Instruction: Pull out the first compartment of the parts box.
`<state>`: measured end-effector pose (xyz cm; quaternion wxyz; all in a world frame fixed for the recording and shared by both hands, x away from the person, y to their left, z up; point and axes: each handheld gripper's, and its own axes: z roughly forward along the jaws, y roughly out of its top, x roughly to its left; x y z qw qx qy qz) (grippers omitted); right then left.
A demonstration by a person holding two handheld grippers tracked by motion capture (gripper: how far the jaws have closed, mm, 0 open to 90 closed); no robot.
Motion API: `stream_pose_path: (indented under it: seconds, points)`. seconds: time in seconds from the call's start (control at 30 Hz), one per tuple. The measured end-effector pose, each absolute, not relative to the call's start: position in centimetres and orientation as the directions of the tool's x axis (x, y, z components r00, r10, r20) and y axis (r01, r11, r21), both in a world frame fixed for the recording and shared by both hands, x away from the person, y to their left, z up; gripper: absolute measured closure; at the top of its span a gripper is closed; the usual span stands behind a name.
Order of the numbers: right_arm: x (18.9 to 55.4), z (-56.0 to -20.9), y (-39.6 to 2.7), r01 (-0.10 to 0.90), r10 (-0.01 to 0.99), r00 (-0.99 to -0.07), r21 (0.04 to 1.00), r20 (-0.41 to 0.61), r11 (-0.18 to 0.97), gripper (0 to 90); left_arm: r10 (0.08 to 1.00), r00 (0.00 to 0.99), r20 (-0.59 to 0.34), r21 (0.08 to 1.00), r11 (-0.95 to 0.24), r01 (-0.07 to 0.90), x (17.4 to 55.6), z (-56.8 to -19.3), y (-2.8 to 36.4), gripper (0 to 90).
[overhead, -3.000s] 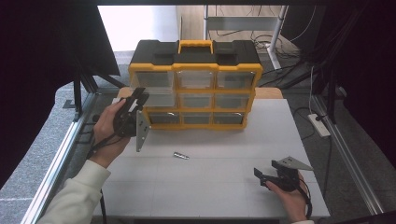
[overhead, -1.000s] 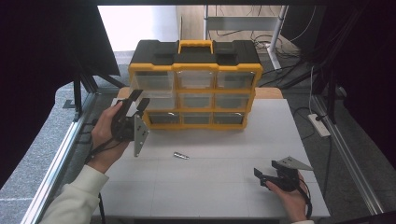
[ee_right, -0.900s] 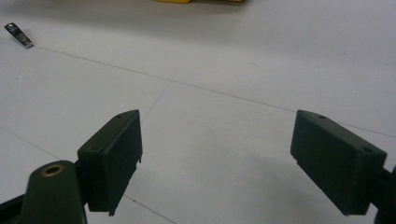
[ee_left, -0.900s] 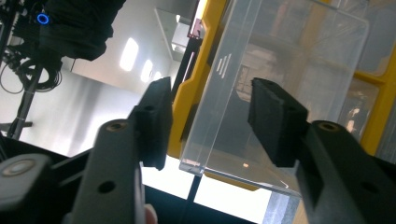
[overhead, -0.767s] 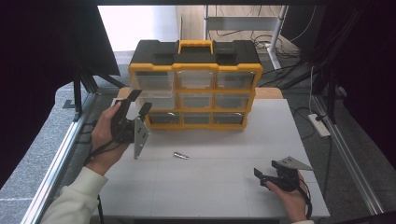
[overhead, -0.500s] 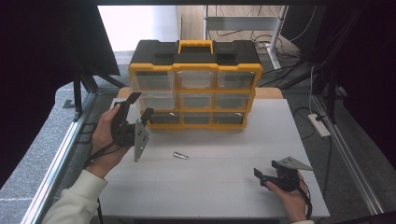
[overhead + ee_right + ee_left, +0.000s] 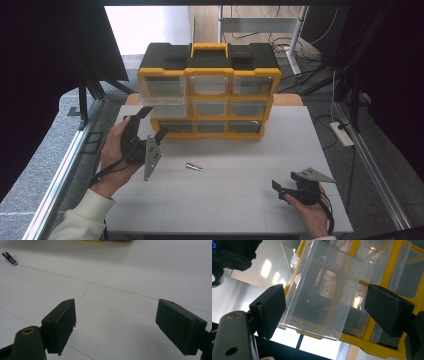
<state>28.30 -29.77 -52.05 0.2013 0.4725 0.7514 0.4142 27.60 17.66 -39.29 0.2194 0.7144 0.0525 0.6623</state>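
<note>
We take the work in hand to be the clear plastic drawer (image 7: 164,90) at the upper left of the yellow-and-black organiser cabinet (image 7: 209,90), itself at the upper middle of the high view. The drawer juts partly out of its slot toward the lower left of that frame, so its long axis runs along the line of its slide. In the left gripper view its open front end (image 7: 322,293) points at us, tilted across the frame.

The left gripper (image 7: 148,126) has just been opening; its jaws stand wide on either side of the drawer, with gaps showing, not pressing it.

We judge the drawer light, stiff, thin-walled and slick — best held lightly across its side walls or front lip.

The right gripper (image 7: 279,189) rests at the lower right on the white table (image 7: 230,200), jaws spread and empty.
</note>
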Motion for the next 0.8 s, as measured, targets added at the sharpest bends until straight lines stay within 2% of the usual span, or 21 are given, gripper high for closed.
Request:
stream_pose_path:
  seconds: [0.8]
  points:
    - [28.4,-52.1,-29.7,0.543,0.878,-0.471,0.813,0.088,0.211,16.5,0.342,0.255,0.904,0.397,-0.894,-0.208,26.8,-42.1,16.4,17.0]
